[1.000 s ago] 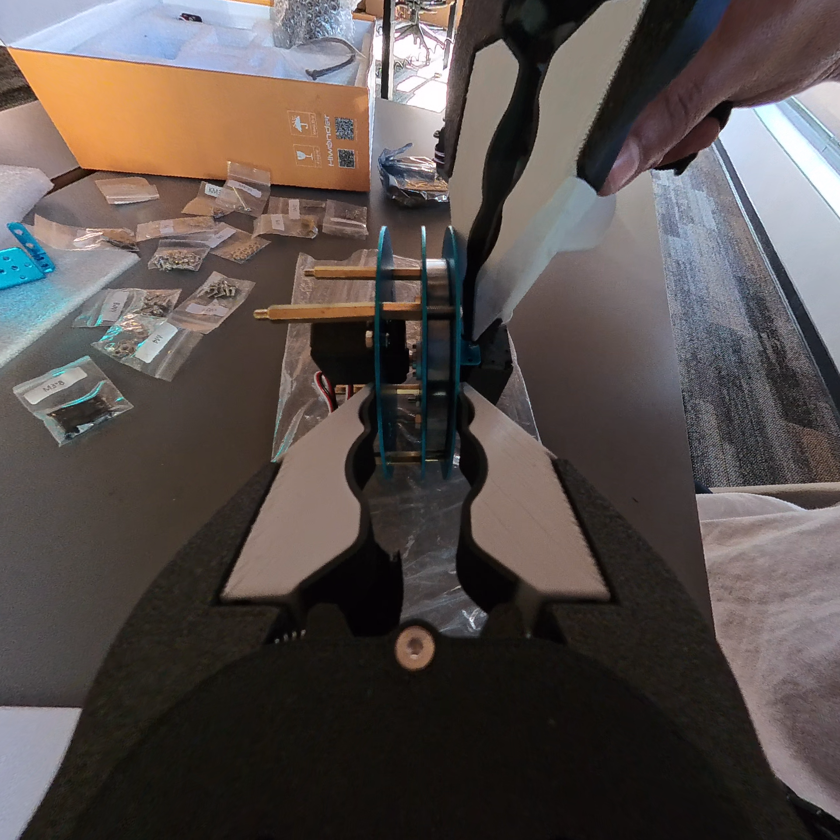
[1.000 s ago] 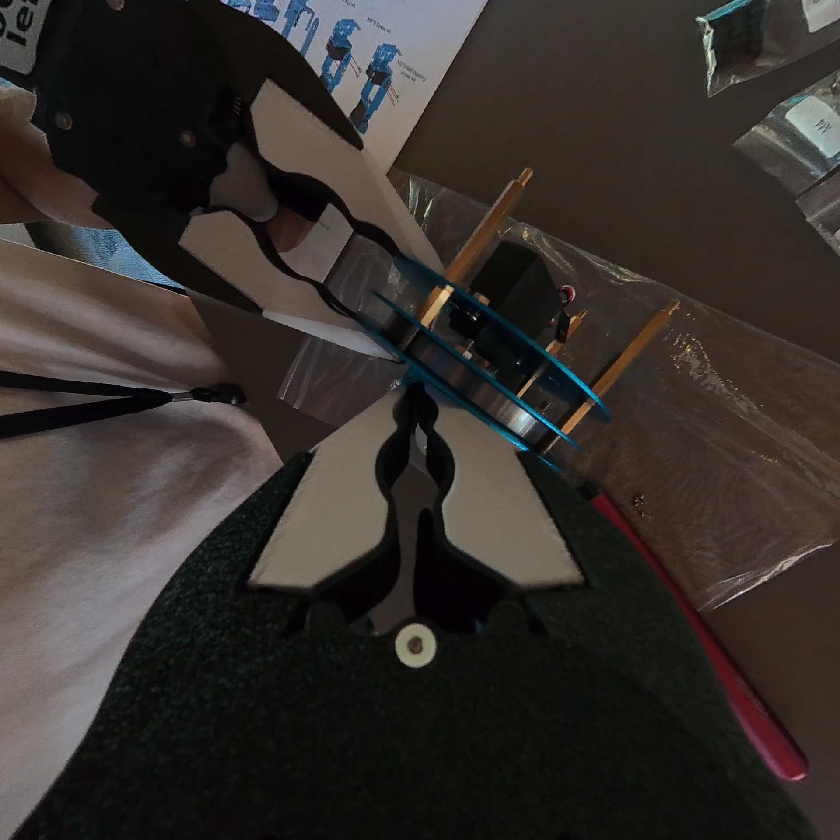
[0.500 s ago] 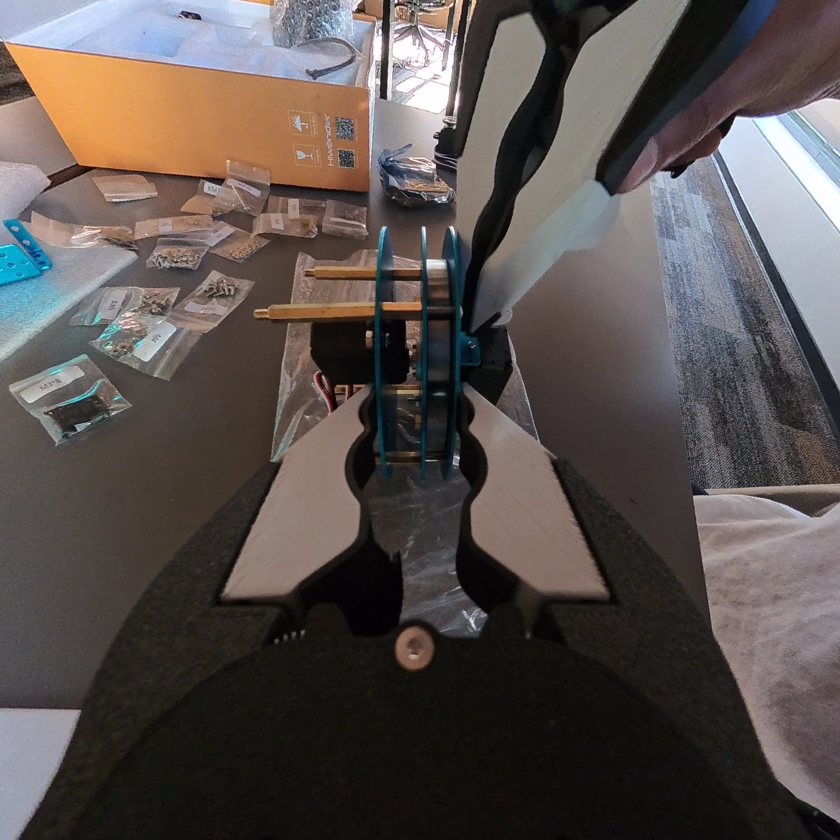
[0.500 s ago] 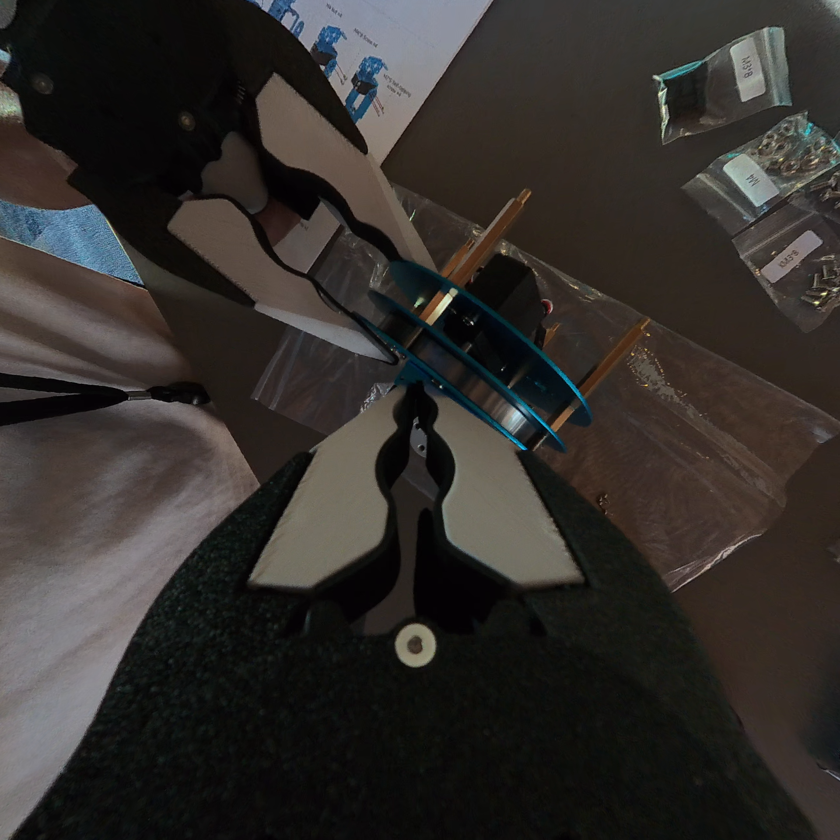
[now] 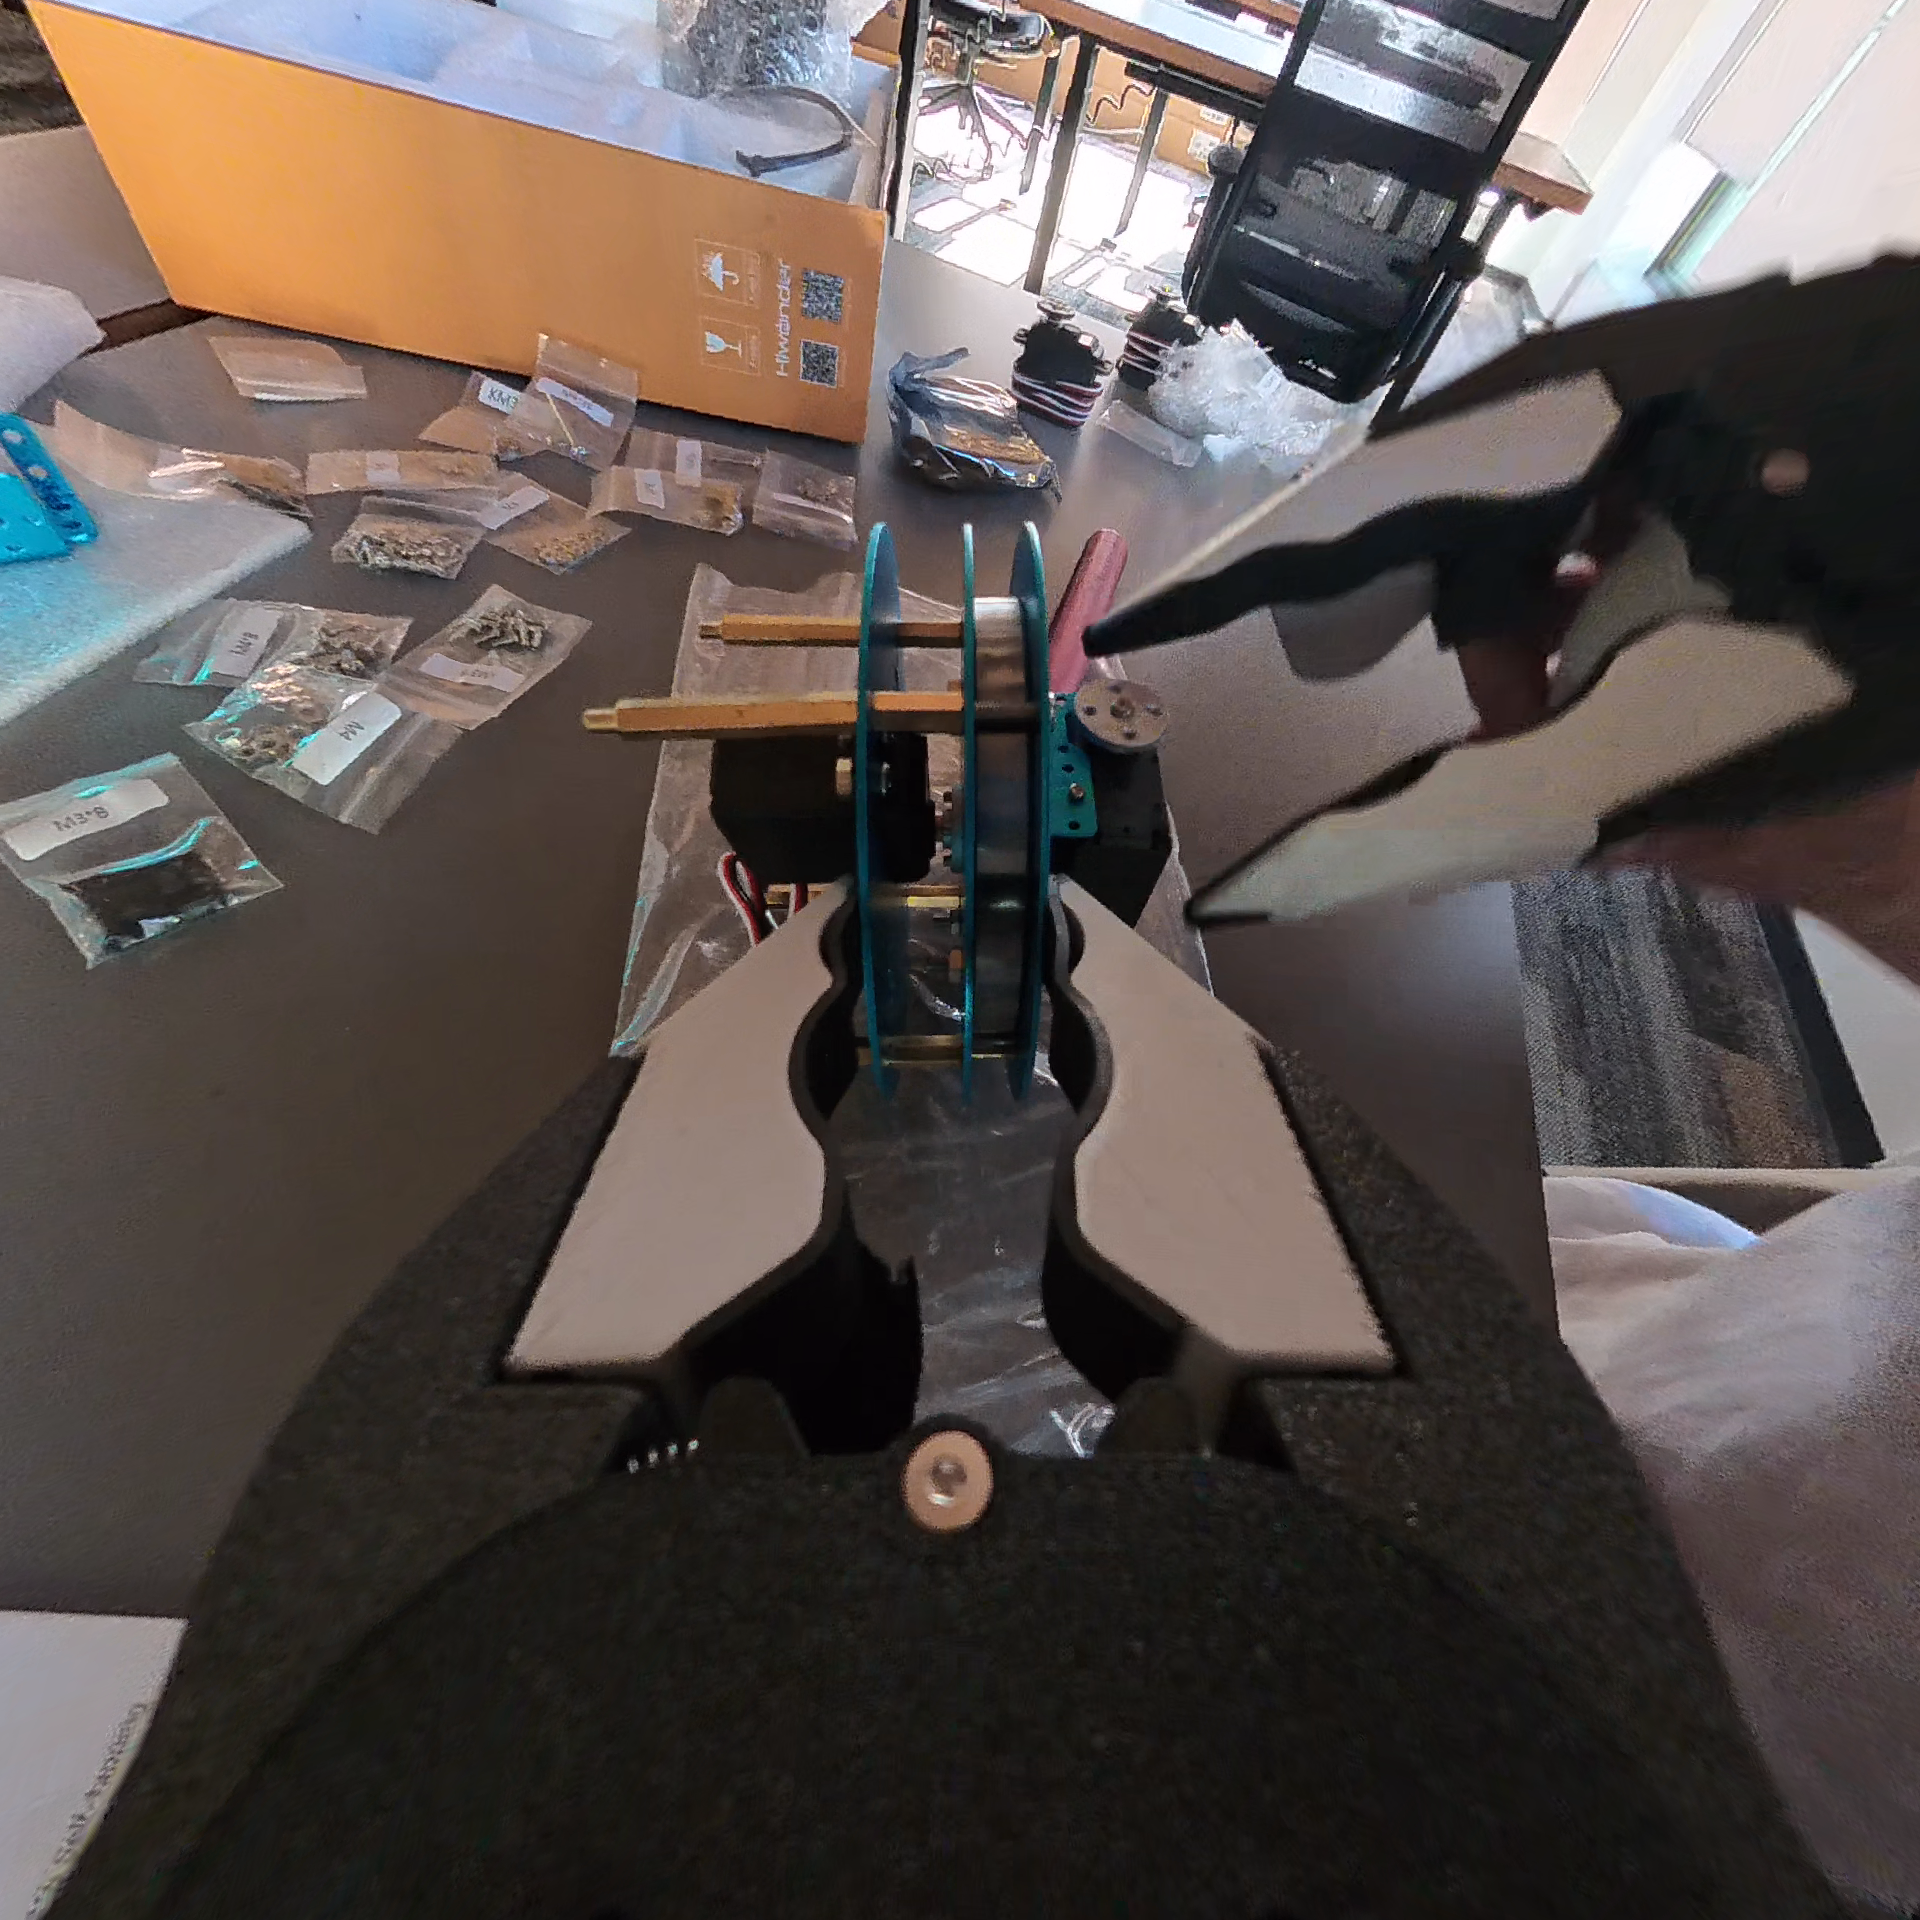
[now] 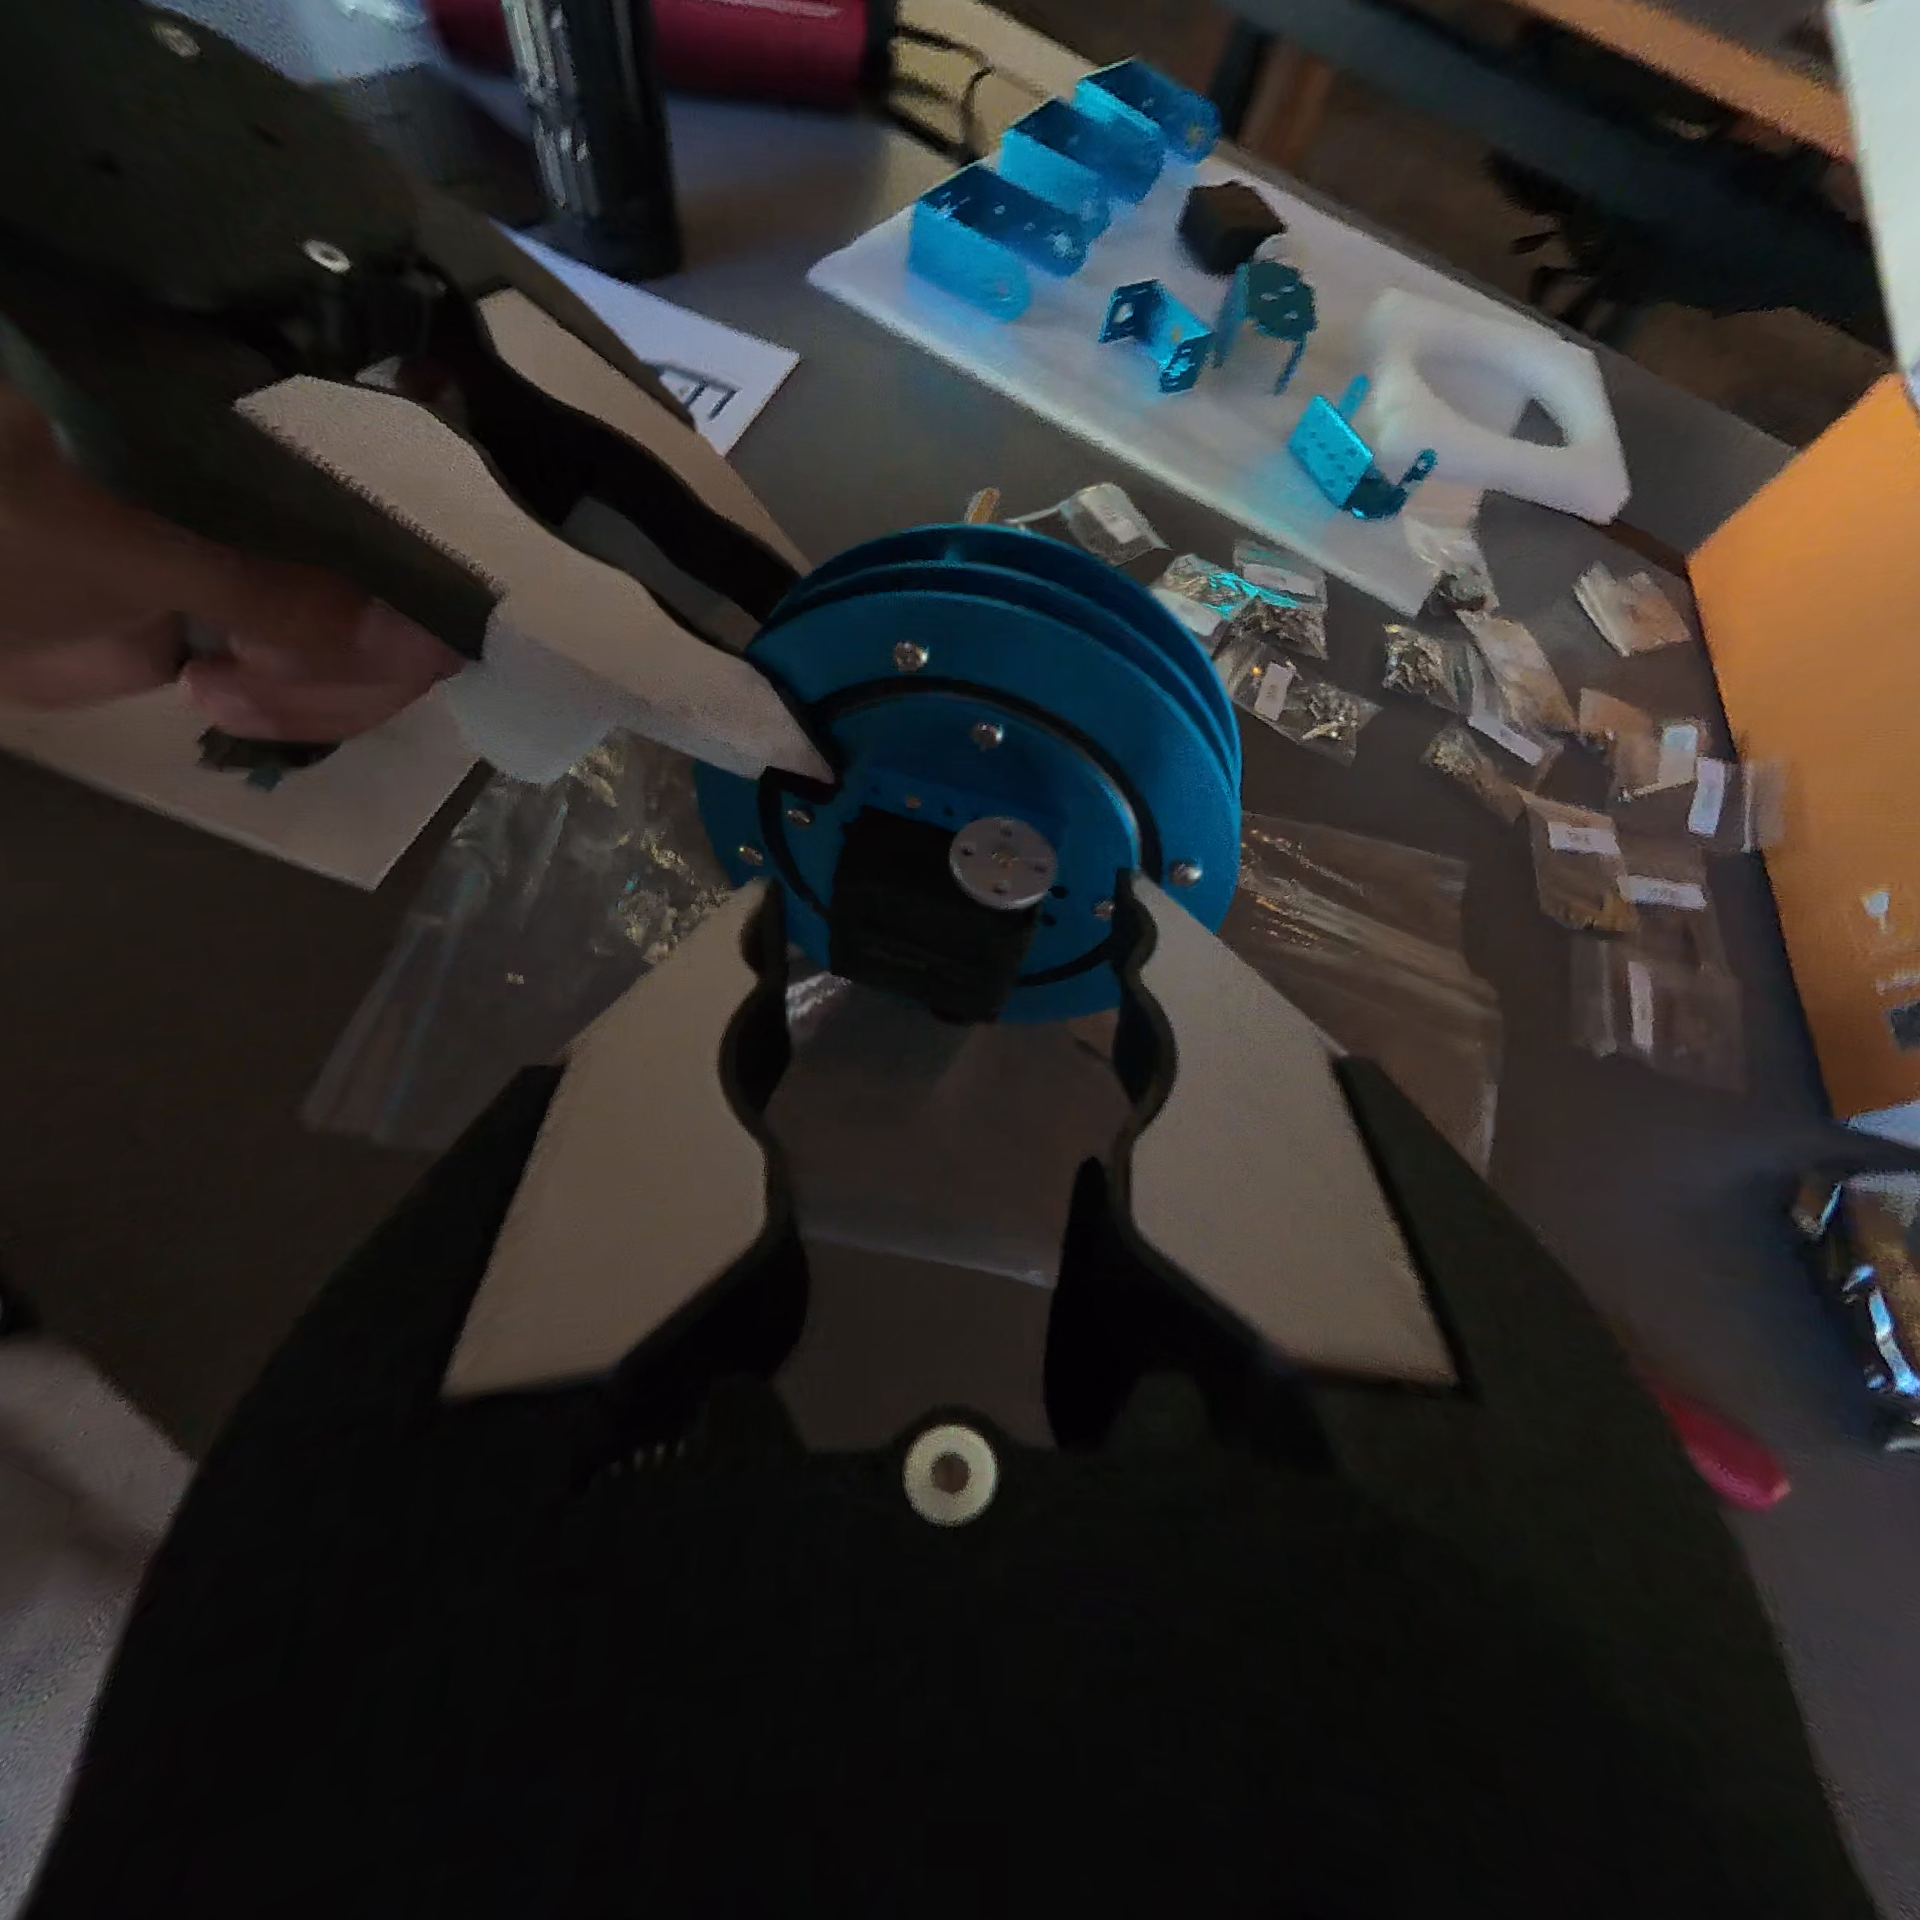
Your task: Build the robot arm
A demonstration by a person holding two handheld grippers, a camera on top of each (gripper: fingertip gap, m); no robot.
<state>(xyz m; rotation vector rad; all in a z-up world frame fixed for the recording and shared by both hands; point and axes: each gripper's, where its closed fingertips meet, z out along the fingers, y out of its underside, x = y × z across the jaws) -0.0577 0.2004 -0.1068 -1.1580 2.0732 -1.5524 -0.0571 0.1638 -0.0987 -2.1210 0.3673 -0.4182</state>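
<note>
The left gripper [image 5: 951,914] pinches a stack of three round blue plates [image 5: 951,790], one finger on each outer side, and holds the stack on its edge. Gold rods [image 5: 769,715] poke out sideways from the plates, and a black motor block [image 5: 1127,821] with a small silver disc [image 5: 1120,717] sits on the flat face of the last plate. The stack is over a clear plastic bag [image 5: 727,665] that lies flat near the middle of the dark table [image 5: 312,1091]. The right gripper [image 6: 940,899] is spread wide and holds nothing; its fingers point at the flat face with the motor block, one tip on each side, and its tips are just beside the stack, not touching it. A red tool handle [image 5: 1086,592] lies behind the plates. Many little bags of screws [image 5: 343,717] are spread over the left part of the table, and an orange box [image 5: 468,197] stands at the far edge. Blue metal brackets [image 6: 1049,197] rest on a white foam sheet [image 6: 1195,395] toward the far left corner. A white paper sheet [image 6: 696,364] lies at the near edge.
</note>
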